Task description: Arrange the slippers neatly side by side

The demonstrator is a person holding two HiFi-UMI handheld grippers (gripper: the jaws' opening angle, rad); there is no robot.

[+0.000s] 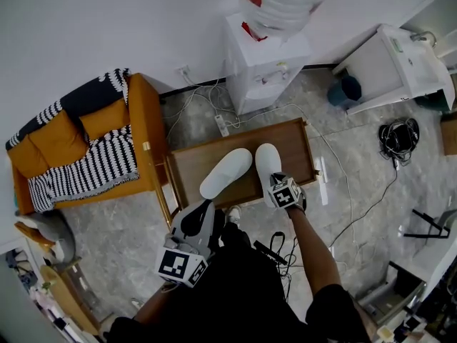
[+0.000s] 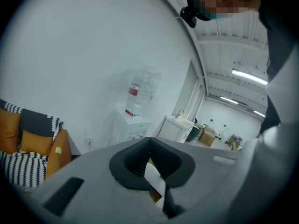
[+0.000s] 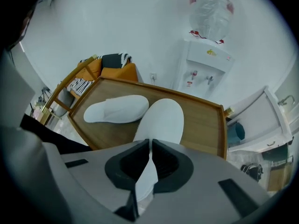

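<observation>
Jaws of right gripper (image 3: 151, 141) pinched on heel rim of white slipper (image 3: 161, 120); mate (image 3: 114, 110) lies ahead-left of them, splayed. Left gripper (image 2: 150, 138) jaws closed, empty. Advised: hold firm, swing heel until parallel

— How is the right gripper (image 1: 275, 183) held?
— It is carried at the end of a bare forearm (image 1: 312, 252) that is stretched forward, and it is pointed steeply down. Its jaws are pressed on the near end of a white slipper (image 3: 161, 118).
— And the left gripper (image 1: 203, 209)?
— It is kept close to the body and aimed almost level. Its jaws are drawn together until the tips meet.
</observation>
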